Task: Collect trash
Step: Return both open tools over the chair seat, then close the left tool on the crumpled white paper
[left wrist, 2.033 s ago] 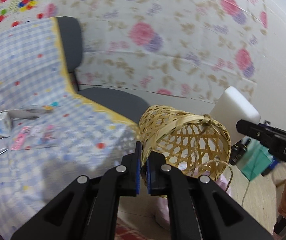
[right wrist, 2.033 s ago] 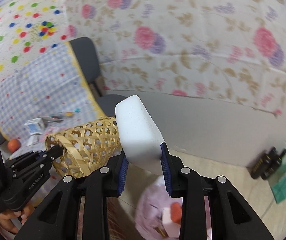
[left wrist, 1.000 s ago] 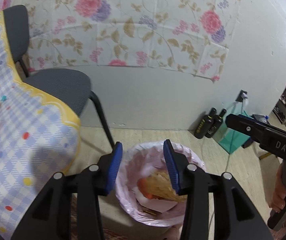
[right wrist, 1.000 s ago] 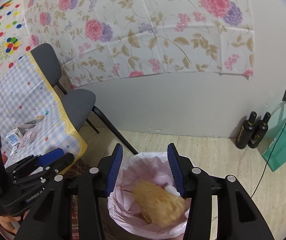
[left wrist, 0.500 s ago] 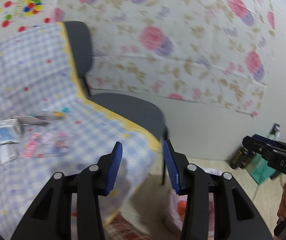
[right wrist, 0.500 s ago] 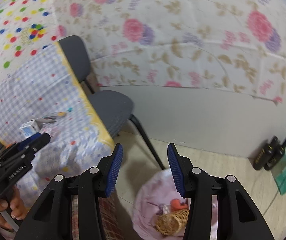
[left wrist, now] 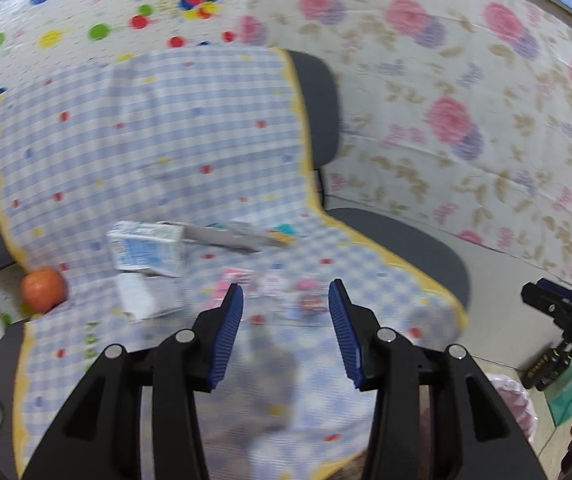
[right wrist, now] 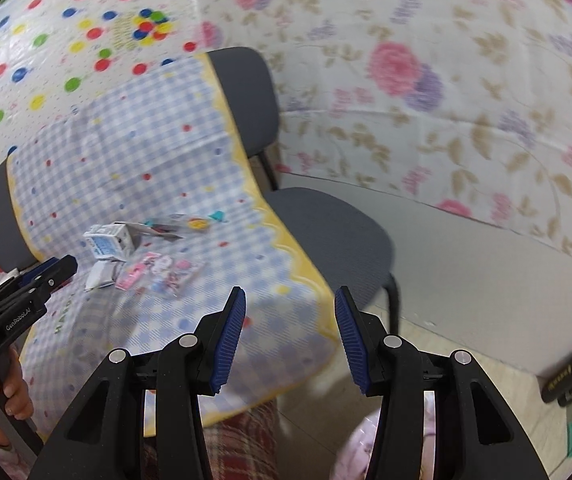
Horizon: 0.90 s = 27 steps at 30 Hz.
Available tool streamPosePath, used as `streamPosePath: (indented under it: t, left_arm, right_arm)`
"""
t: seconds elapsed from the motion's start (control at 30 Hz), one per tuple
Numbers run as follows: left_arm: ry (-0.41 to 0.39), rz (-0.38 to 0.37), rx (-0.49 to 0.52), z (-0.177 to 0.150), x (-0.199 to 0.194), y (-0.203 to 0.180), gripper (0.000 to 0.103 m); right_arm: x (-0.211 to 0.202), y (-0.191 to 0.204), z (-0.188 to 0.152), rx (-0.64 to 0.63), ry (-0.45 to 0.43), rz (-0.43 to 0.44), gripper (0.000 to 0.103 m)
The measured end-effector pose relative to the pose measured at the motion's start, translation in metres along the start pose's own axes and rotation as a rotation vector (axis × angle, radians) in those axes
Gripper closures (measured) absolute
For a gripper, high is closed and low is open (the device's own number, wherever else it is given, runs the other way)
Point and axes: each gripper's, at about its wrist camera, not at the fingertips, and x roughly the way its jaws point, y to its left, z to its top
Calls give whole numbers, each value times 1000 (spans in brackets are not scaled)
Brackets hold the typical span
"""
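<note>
Both tools empty, jaws spread wide. Left gripper (left wrist: 285, 320) points at the checked tablecloth (left wrist: 145, 140); remaining trash lies just ahead of its fingertips. Nearest is a flat pink printed wrapper (left wrist: 281, 284), directly beyond the gap between the jaws and slightly up-frame (blurred, outline uncertain). Ahead and to the left: blue-and-white carton (left wrist: 147, 252) lying on its side, long axis roughly across the gripper's line, with a crumpled white packet (left wrist: 141, 300) just nearer. An orange fruit (left wrist: 43, 289) sits further left, probably not trash. Right gripper (right wrist: 289, 330) hangs off the table edge; the same carton (right wrist: 107, 245) and wrapper (right wrist: 161, 274) lie well ahead-left of it. Judgement: left is nearer; wrapper is the straight-ahead pick.
</note>
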Motion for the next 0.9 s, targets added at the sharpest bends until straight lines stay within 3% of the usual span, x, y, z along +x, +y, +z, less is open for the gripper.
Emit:
streamPosePath:
  t: [0.17,0.5,0.77,0.9]
  left_arm:
    - [17,84,-60,-1,6,48,59]
    - [112,198,-112,-14,39,102,57]
    - [227,232,-165,-22,82,128,56]
    - [271,214,-205,-19,106,136,54]
  right_arm:
    - [23,28,10,-40,10,41,55]
    - [82,79,21,-102,57,123,55]
    - [134,112,38,-123,88,168,55]
    - [160,120,47,-123,110,173,55]
